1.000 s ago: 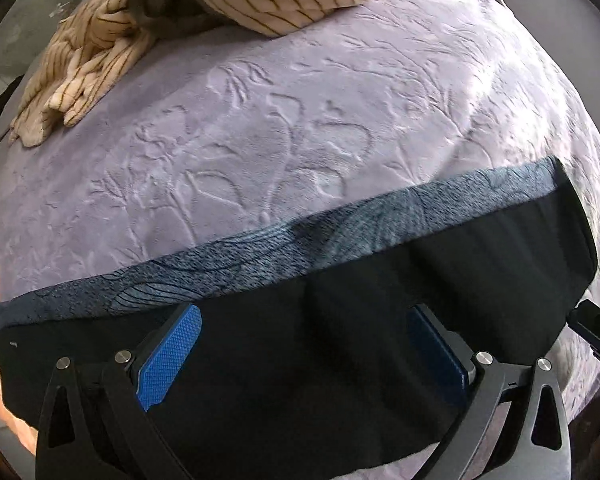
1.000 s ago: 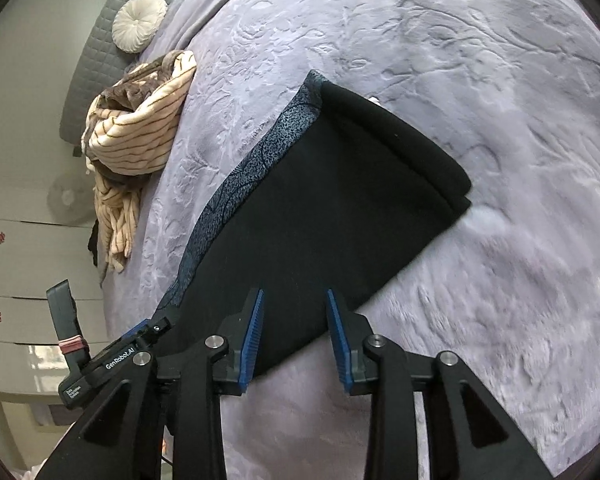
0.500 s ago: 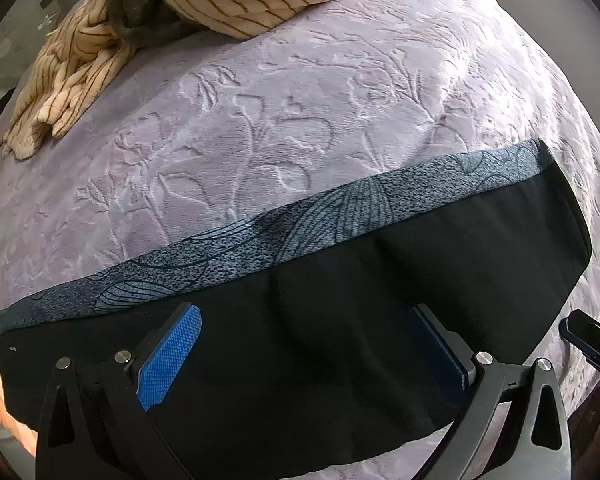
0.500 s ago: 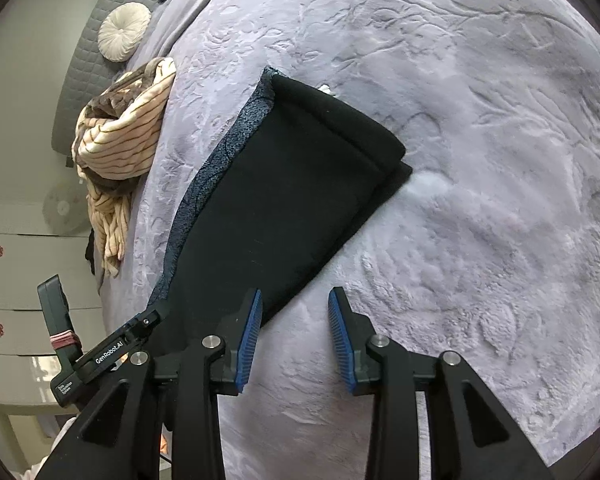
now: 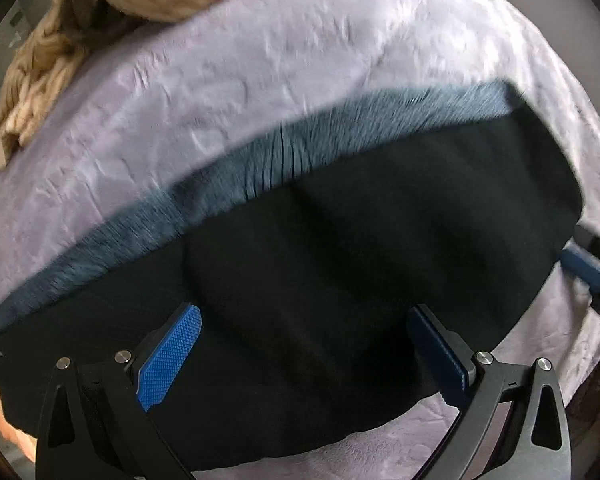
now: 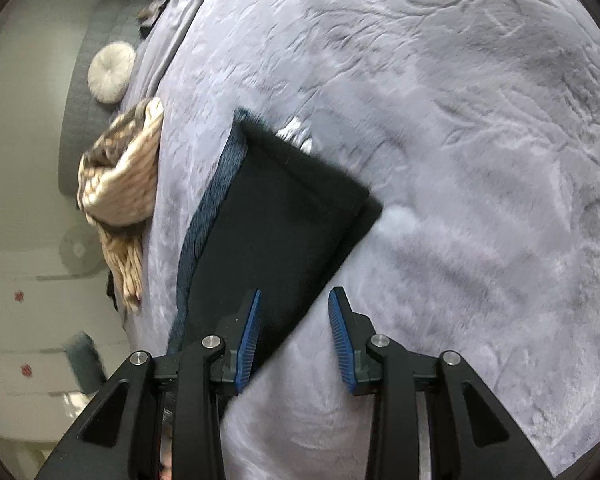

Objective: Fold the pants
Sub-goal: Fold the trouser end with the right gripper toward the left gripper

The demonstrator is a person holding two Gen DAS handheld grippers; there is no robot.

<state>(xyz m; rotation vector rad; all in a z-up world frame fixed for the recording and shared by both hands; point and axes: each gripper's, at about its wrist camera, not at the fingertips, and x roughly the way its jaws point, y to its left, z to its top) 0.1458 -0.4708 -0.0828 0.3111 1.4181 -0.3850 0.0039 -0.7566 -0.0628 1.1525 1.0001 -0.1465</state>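
- Left tongs (image 5: 302, 354) are spread wide, both blue pads hanging over the black middle of the pants (image 5: 320, 300) with nothing between them.
- Right tongs (image 6: 294, 338) are spread too, less widely; they straddle the near long edge of the pants (image 6: 276, 240), left pad over black cloth, right pad over bare blanket (image 6: 460, 160). Whether either pad touches the cloth cannot be told.
- In the left view one blue pad of the right tongs (image 5: 584, 268) shows at the right rim, just beside the pants' right end.
- Pants lie flat on the bed as a long folded strip on the lilac embossed blanket (image 5: 260, 80).
- Far long edge: a blue-grey patterned band (image 5: 260, 168) runs its whole length, bordering open blanket.
- Near long edge is plain black, curving past the left tongs with a sliver of blanket below it.
- Short end in the right view is squared, with a lower layer peeking out slightly past the top one at the corner.
- Open room: broad bare blanket to the right of and beyond the pants in the right view.
- Striped cream clothes (image 6: 120, 184) are heaped near the bed's left side, well apart from the band.
- Round cushion (image 6: 110, 72) sits against the grey headboard (image 6: 76, 120).
- Both views are motion-blurred.
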